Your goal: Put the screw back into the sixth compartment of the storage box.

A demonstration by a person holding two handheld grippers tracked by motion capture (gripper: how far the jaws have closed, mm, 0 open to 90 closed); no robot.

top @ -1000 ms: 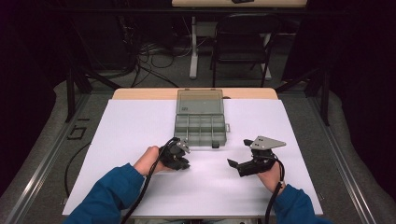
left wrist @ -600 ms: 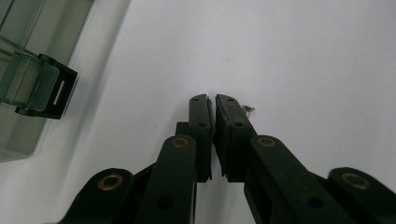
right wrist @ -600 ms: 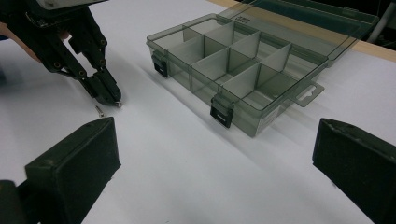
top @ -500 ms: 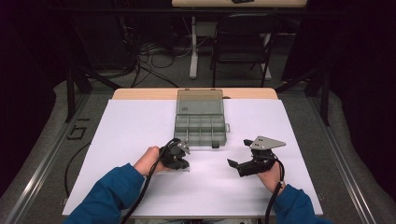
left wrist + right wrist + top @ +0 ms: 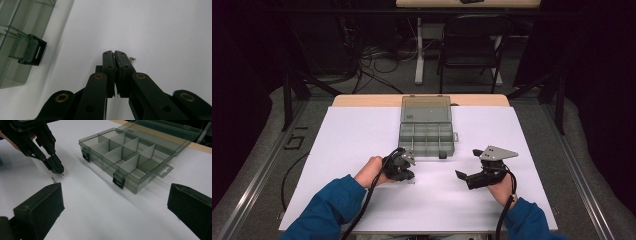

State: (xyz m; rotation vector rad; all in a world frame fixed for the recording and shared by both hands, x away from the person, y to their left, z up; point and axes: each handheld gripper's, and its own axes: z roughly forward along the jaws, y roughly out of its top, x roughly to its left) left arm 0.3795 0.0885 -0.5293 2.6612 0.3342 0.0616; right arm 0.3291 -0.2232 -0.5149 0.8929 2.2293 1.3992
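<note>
Screws (image 5: 53,179) lie on white sheet (image 5: 362,135) near organizer box (image 5: 427,132). High view: left gripper (image 5: 407,167) closed; right gripper (image 5: 467,176) wide, empty. Left gripper view: jaws shut, maybe pinching a screw (image 5: 132,59). Right gripper view: jaws wide apart.

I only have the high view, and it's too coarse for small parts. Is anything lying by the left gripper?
Observer: Yes, a small screw lies on the white table just beside the left gripper.
Operator: Are its jaws open?
Observer: No. The left gripper view shows them shut together, with the screw outside them.
Operator: Anything in the organizer box?
Observer: In the right gripper view, the compartments of the organizer box that I can see look empty.
</note>
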